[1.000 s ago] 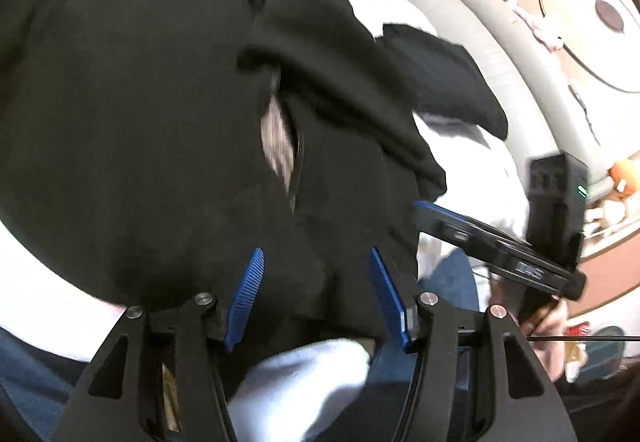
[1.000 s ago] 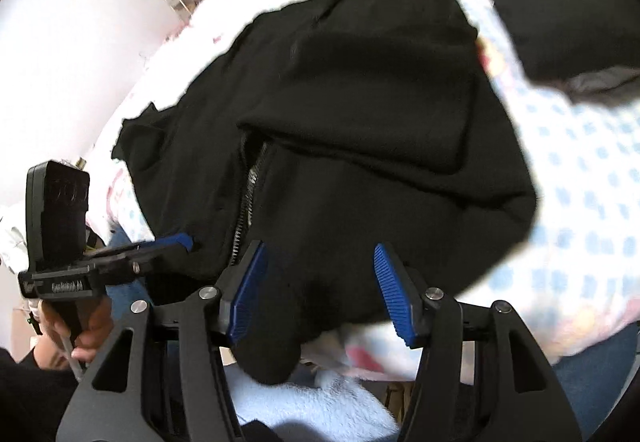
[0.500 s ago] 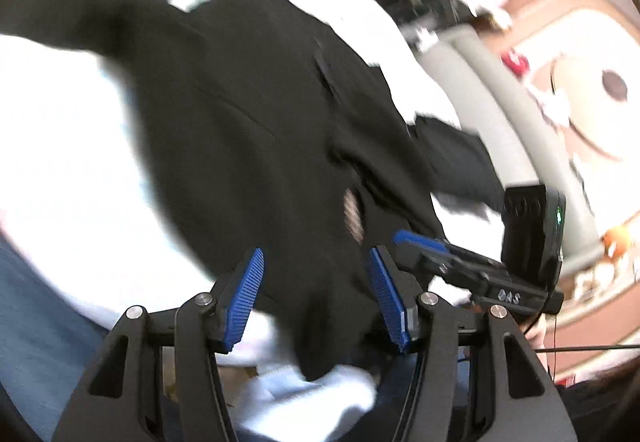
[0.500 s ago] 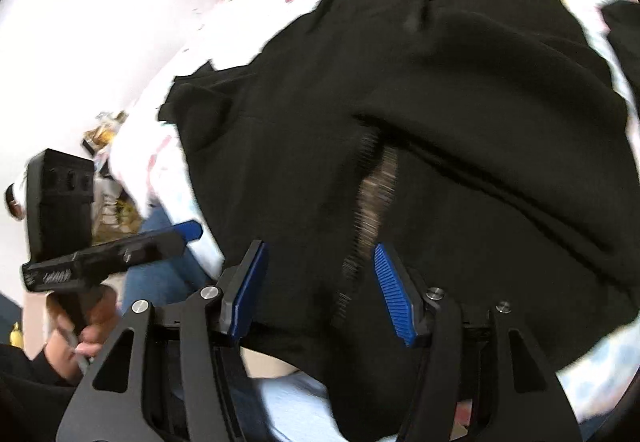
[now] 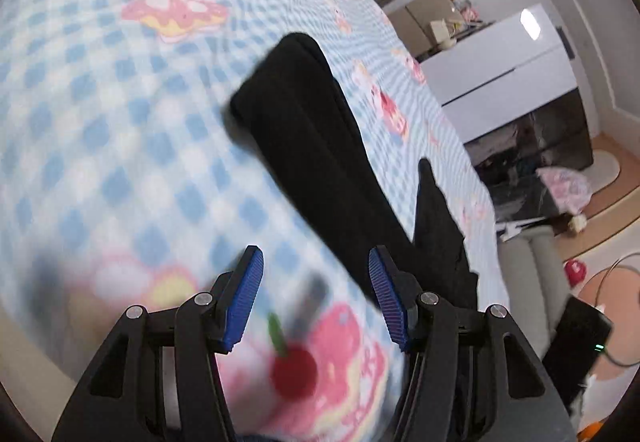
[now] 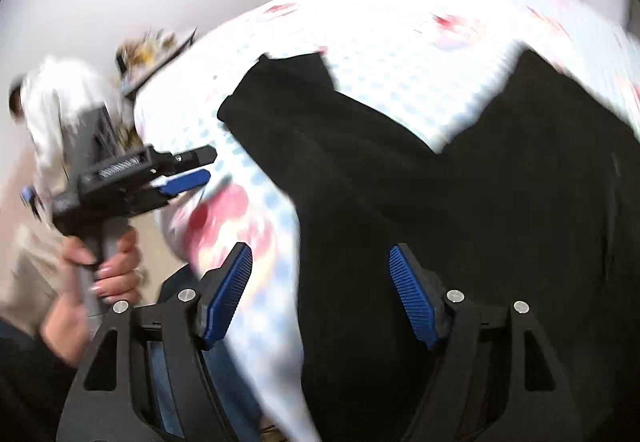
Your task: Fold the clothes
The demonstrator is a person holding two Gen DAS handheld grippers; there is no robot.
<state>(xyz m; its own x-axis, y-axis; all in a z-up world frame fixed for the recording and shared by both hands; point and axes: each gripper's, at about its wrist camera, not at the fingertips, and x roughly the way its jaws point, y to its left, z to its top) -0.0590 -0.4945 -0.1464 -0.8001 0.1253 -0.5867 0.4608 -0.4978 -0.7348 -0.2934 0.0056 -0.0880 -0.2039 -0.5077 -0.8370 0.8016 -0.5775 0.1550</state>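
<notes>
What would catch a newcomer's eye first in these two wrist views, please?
Most striking is the black garment, spread dark across the pale blue checked bedspread with its pink cartoon prints. In the right wrist view it fills the right and lower part, with one sleeve reaching up to the left. The blue-padded right tongs are opening just above it, and the left tongs stand open over the bedspread beside that sleeve.

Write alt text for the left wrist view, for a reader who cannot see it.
A black sleeve of a garment lies stretched across a blue-checked bedspread printed with pink cartoon figures. The left tool is open above the bedspread with nothing between its blue pads. A white cabinet stands beyond the bed.
</notes>
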